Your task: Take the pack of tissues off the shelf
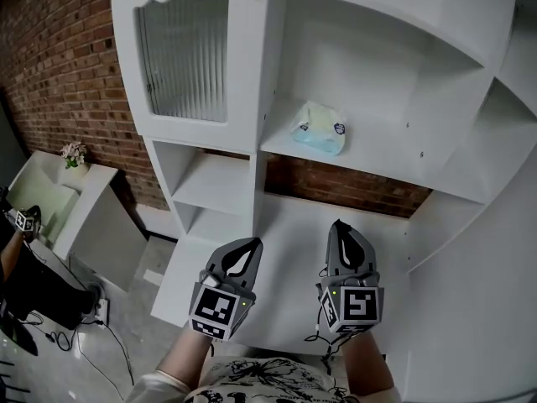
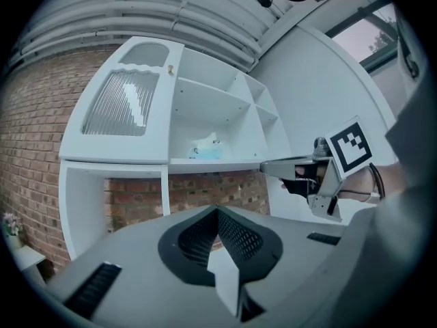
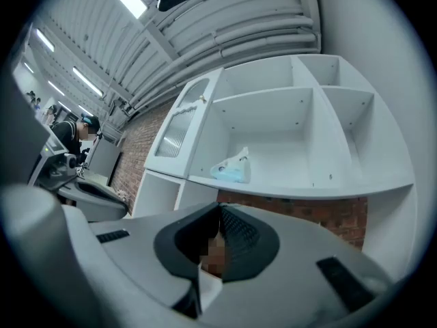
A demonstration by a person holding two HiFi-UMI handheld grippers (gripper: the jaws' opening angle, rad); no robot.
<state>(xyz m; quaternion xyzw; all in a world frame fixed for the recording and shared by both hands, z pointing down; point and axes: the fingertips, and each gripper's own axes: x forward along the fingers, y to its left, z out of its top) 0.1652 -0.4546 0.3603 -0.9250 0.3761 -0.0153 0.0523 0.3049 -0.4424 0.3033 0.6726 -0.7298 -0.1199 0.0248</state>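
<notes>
The fingers of the left gripper (image 1: pixel 252 246) were pressed together, tip to tip, with nothing between them. It was held low in front of the cabinet (image 1: pixel 252 74), below the open shelf (image 1: pixel 377 154). From those tips the pack (image 1: pixel 320 129) lay up at about one o'clock in the head view, well apart. In the left gripper view it sat small at twelve, just above the closed tips. The pack rested on the shelf's left half, near the front edge and just right of the upright that divided it from the ribbed door (image 1: pixel 185 57). Its long axis ran roughly nine to three, along that edge, so a short side faced each way and a long side faced the person. The right gripper (image 1: pixel 338 225) was shut too and held nothing. Its tips pointed up, with the pack at about twelve, a touch toward eleven. It looked the nearer of the two and the better lined up. Its jaws would probably have to open and travel straight up toward twelve, to close across the pack's short width.
</notes>
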